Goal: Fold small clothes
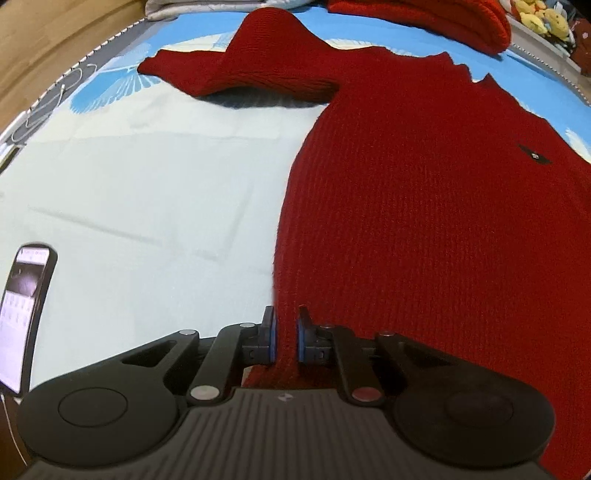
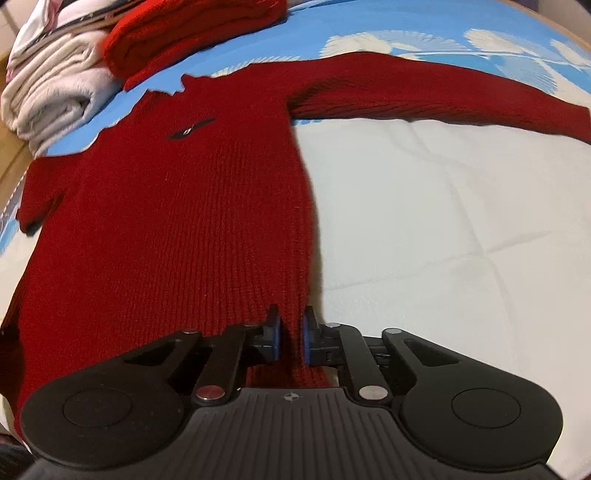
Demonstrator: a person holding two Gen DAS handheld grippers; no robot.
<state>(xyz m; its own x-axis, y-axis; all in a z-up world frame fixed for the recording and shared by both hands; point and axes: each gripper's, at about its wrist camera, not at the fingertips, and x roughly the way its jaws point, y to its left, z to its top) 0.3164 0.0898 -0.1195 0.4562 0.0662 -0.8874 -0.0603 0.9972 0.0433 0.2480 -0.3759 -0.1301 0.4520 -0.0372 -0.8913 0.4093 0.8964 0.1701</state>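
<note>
A dark red knitted sweater point(image 1: 406, 192) lies face up on a bed sheet point(image 1: 147, 192), with a small dark logo on the chest. My left gripper point(image 1: 286, 341) is shut on the sweater's bottom hem at its left corner. The left sleeve point(image 1: 236, 70) lies bunched and folded at the far left. In the right wrist view the same sweater point(image 2: 177, 206) fills the left half, and my right gripper point(image 2: 290, 338) is shut on the hem at its right corner. The right sleeve point(image 2: 424, 88) stretches out flat to the right.
A folded red garment point(image 1: 443, 18) lies beyond the collar, also in the right wrist view point(image 2: 184, 29). A folded white blanket point(image 2: 55, 96) sits at the far left. A phone point(image 1: 22, 317) stands at my left. Yellow plush toys point(image 1: 543, 18) sit at the far right.
</note>
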